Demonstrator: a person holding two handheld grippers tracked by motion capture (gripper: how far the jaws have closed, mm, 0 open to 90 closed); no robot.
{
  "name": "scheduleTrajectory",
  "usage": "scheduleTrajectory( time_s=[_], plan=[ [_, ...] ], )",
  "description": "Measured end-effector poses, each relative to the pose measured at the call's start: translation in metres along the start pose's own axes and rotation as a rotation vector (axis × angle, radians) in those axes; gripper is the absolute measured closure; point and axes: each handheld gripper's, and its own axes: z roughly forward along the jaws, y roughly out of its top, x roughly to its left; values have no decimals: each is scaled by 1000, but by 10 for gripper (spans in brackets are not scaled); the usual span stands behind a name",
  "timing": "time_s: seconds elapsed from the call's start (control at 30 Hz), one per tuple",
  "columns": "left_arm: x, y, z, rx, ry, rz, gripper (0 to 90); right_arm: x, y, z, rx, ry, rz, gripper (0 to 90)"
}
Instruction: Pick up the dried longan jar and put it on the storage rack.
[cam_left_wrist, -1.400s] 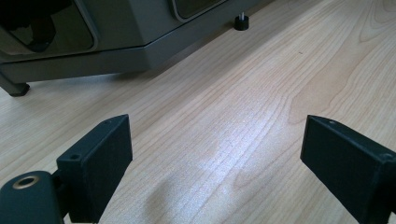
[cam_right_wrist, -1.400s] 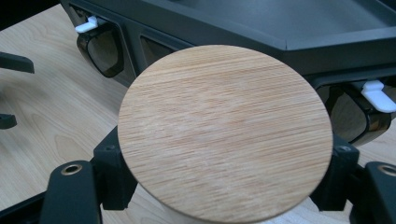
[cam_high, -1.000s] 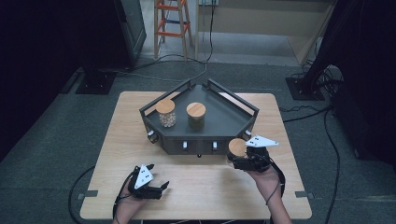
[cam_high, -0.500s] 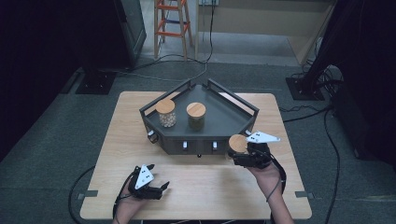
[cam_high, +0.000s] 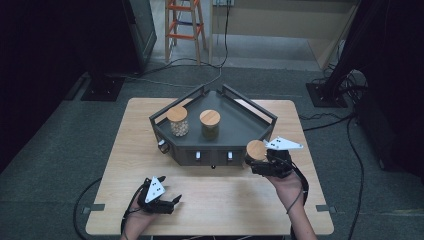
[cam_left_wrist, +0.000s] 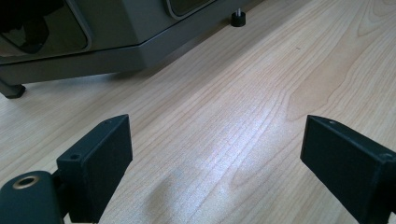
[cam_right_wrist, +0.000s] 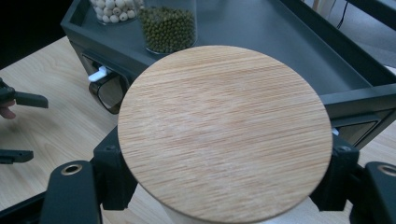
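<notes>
Right tool (cam_high: 262, 162) pinching jar (cam_high: 256, 150), lifted closer to tray (cam_high: 235, 131) than before. Left tool (cam_high: 172, 202) spread, resting on bench (cam_high: 220, 200). Jar goes in tray next.

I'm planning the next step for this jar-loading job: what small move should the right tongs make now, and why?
Probably lift the jar and carry it forward over the tray's front wall. The right tongs are shut on it beside the tray's front right corner, and two jars already stand inside with bare floor to their right.
</notes>
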Motion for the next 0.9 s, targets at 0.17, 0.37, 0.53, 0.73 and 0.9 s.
scheduleTrajectory(
  time_s=[0.17, 0.37, 0.53, 0.73, 0.9],
  plan=[
    [0, 0, 0, 1, -1, 1, 90, -2, 3, -1, -6, 5, 7, 255],
    [0, 1, 0, 4, -1, 7, 91, -2, 10, -3, -9, 1, 6, 255],
    [0, 1, 0, 7, -1, 8, 90, -2, 14, -3, -16, 8, 1, 254],
    [0, 1, 0, 8, -3, 11, 90, 0, 18, -1, -10, 7, -6, 255],
    [0, 2, 1, 10, -4, 13, 90, -1, 21, -1, -8, 6, -10, 255]
  ],
)
